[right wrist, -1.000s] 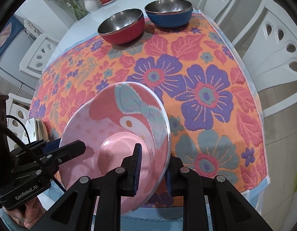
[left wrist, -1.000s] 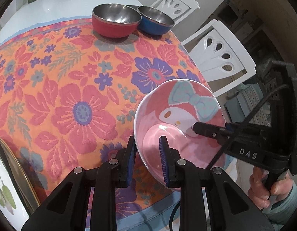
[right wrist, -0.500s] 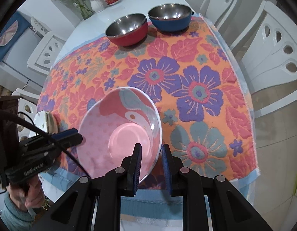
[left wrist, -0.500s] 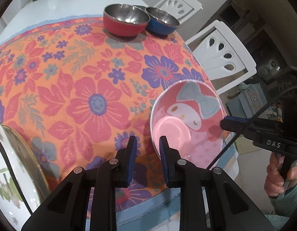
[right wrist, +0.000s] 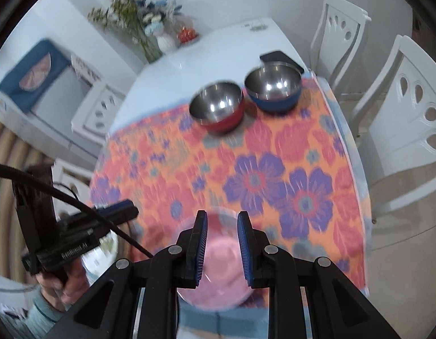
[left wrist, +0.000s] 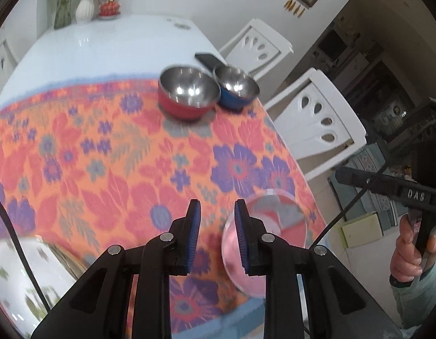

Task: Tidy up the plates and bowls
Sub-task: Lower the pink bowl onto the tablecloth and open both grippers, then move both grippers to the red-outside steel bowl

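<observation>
Resting upright on the floral cloth (left wrist: 105, 169), the pink bowl (left wrist: 274, 226) sits near the desk's (left wrist: 90, 56) close right corner, touched by neither claw. In the left wrist view it shows partly behind the right-hand finger of the left claw (left wrist: 217, 206). That claw's jaws are almost clenched with nothing between them, and they have just been easing apart a little. The right claw (right wrist: 222, 216) hangs above the bowl. Its blue pads stand a narrow gap apart, clenched on nothing, and the bowl's pink inside shows blurred below them. A hand (left wrist: 410, 254) grips that tool's handle at the right edge of the left view.

At the cloth's far edge stand a red bowl (left wrist: 188, 96) and a blue bowl (left wrist: 236, 87), just beside each other, both steel inside. A dark phone (left wrist: 208, 58) lies on the bare desk behind them. A white plate (left wrist: 17, 276) with green marks lies at the near left. A vase (left wrist: 85, 8) stands at the far end, and white chairs (left wrist: 317, 121) line the right side.
</observation>
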`<state>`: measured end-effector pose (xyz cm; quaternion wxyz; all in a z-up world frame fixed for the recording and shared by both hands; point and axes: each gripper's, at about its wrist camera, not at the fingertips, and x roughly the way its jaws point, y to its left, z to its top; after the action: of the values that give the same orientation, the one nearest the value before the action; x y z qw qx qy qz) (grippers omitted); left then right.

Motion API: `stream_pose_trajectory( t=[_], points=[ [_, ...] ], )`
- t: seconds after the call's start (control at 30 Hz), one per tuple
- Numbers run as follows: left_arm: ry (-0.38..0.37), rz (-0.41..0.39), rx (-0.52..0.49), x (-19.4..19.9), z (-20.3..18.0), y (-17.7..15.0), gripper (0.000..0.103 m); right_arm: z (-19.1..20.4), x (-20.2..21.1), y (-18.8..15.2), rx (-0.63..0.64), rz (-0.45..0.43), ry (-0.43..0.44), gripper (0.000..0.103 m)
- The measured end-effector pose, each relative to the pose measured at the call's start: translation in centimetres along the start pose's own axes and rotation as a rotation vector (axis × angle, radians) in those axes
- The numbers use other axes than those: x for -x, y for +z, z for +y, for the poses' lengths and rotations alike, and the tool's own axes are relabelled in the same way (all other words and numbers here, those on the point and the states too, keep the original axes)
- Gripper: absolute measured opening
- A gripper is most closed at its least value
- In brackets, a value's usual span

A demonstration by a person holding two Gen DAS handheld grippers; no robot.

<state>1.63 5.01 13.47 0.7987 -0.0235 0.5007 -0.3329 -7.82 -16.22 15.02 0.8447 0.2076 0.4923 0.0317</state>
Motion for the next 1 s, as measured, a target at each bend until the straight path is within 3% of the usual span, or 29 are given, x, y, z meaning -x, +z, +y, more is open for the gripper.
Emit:
stream_pose_trajectory(
  t=[0.07,0.23,0.3,0.43,0.63,1.0],
  points=[
    [0.005,-0.015,0.015,0.1,0.5,1.8,0.033,-0.6,-0.6,2.0,-0.056,0.006,0.046,0.024],
    [-0.020,-0.037,0.079,-0.6,2.6,6.4,0.037,-1.7,-3.4,5.7,-0.152,0.029,0.094,0.026],
    [-0.016,-0.040,0.098,-1.4,3.4,8.0,0.047,-2.1,-4.9,6.9,-0.188,0.048,0.132,0.029],
    [-0.016,-0.034,0.126,-3.6,5.0,10.7,0.061,-2.9,-8.3,9.3,-0.237,0.070,0.129,0.058],
    [-0.021,-0.001,0.184,-8.3,7.3,13.8,0.061,-3.9,-12.6,12.0,-0.267,0.080,0.101,0.058],
    [-0.045,0.070,0.241,-15.7,10.1,15.8,0.054,-5.5,-19.4,15.6,-0.251,0.127,0.076,0.058]
  ],
)
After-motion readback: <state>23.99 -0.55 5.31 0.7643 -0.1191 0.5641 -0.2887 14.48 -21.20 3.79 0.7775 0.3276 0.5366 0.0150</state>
